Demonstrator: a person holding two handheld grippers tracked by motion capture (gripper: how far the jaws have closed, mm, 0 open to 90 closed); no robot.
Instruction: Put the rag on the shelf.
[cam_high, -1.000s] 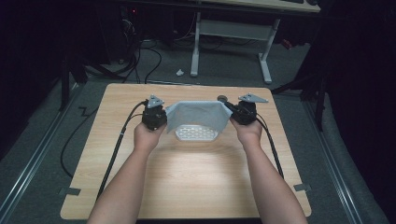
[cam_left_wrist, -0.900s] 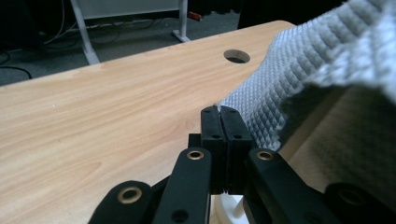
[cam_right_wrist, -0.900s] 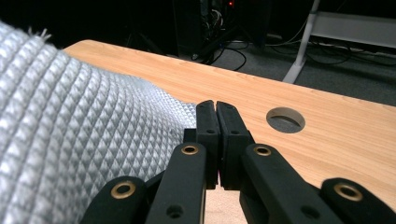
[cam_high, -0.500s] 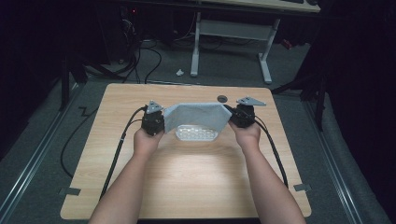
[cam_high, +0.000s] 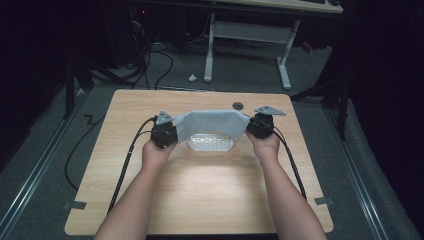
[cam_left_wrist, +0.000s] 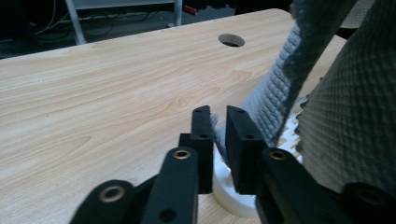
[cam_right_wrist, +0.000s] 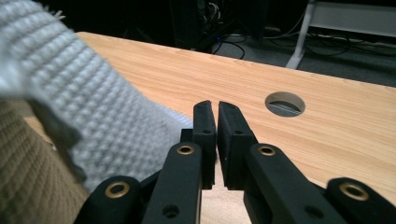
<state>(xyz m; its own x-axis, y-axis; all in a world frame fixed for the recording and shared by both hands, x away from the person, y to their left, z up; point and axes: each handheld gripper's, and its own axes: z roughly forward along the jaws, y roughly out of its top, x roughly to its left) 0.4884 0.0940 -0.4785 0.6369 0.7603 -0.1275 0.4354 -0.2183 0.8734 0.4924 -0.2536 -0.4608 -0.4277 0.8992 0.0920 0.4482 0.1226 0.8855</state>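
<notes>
Above the middle of the wooden table (cam_high: 200, 200), a grey waffle-weave cloth (cam_high: 212, 125) hangs stretched between the two grippers; the left gripper (cam_high: 164, 134) grips its left end and the right gripper (cam_high: 260, 126) its right end, so the fabric spans the gap between them as a wide band. Beneath the cloth, on the tabletop, sits a white slotted tray (cam_high: 211, 142), its near edge showing below the fabric's lower hem. Along the left gripper's own view, the left gripper (cam_left_wrist: 218, 123) has its jaws drawn narrow with a fold of the cloth (cam_left_wrist: 289, 84) pinched between them; the fabric rises up and to the right from the jaws, and the tray (cam_left_wrist: 233, 196) lies just under them. Along the right gripper's view, the right gripper (cam_right_wrist: 217, 123) has its jaws nearly closed, a thin slit between them; the cloth (cam_right_wrist: 93, 121) spreads away to the left from their base, its edge caught there. A round hole (cam_high: 238, 105) in the tabletop lies just beyond the cloth.
</notes>
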